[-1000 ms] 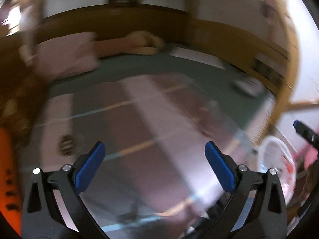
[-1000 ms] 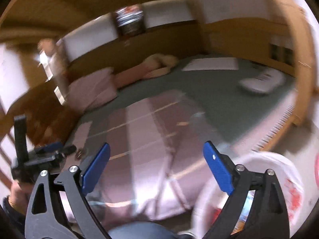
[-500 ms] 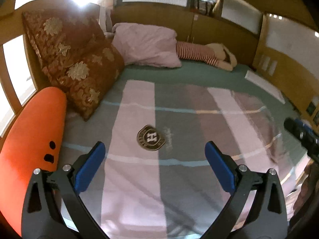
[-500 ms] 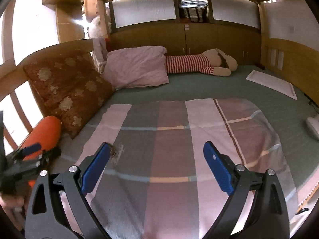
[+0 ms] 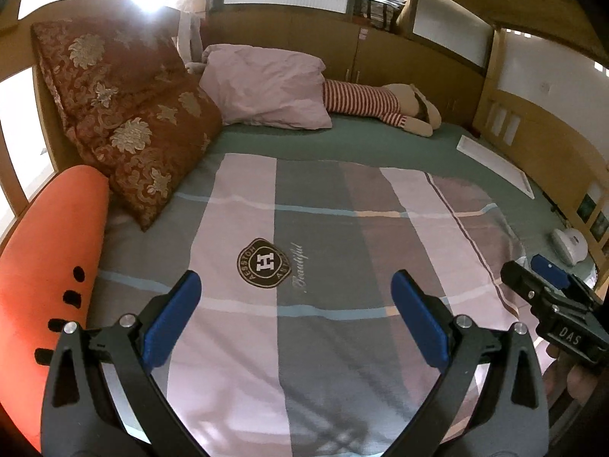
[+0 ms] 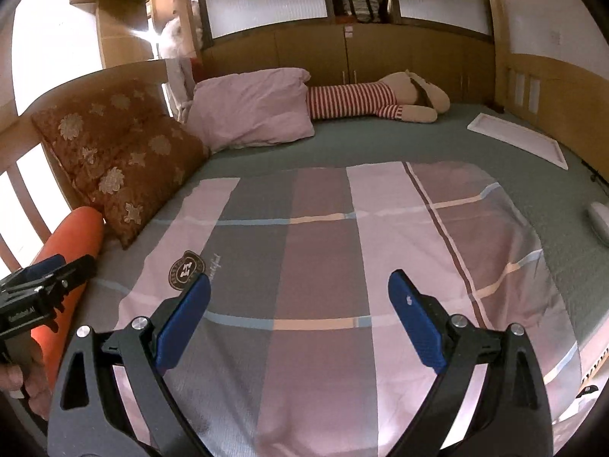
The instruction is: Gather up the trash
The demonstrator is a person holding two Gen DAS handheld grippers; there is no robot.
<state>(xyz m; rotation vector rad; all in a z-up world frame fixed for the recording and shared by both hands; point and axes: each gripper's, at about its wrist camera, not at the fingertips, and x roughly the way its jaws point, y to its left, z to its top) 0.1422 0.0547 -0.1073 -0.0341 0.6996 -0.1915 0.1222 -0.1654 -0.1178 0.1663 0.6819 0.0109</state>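
Both views look across a bed covered by a pink and grey checked blanket (image 5: 342, 251) with a round dark badge (image 5: 264, 262). My left gripper (image 5: 295, 285) hangs open above the blanket's near part, nothing between its blue pads. My right gripper (image 6: 300, 283) is open too, above the blanket's near middle and holding nothing. Each gripper shows at the edge of the other's view: the right gripper (image 5: 533, 274) and the left gripper (image 6: 64, 266), each held by a hand. No loose litter shows on the blanket. A small white object (image 5: 569, 245) lies near the bed's right edge.
An orange bolster (image 5: 53, 266) and a brown flowered cushion (image 5: 125, 122) line the left side. A pink pillow (image 5: 266, 91) and a striped plush toy (image 5: 380, 104) lie at the head. A flat white board (image 5: 495, 165) rests on the green sheet beside wooden panelling (image 5: 533, 125).
One second ago both views were blurred and showed a white round container at lower right. Both grippers have since swung up to face the bed, and the container has left view.
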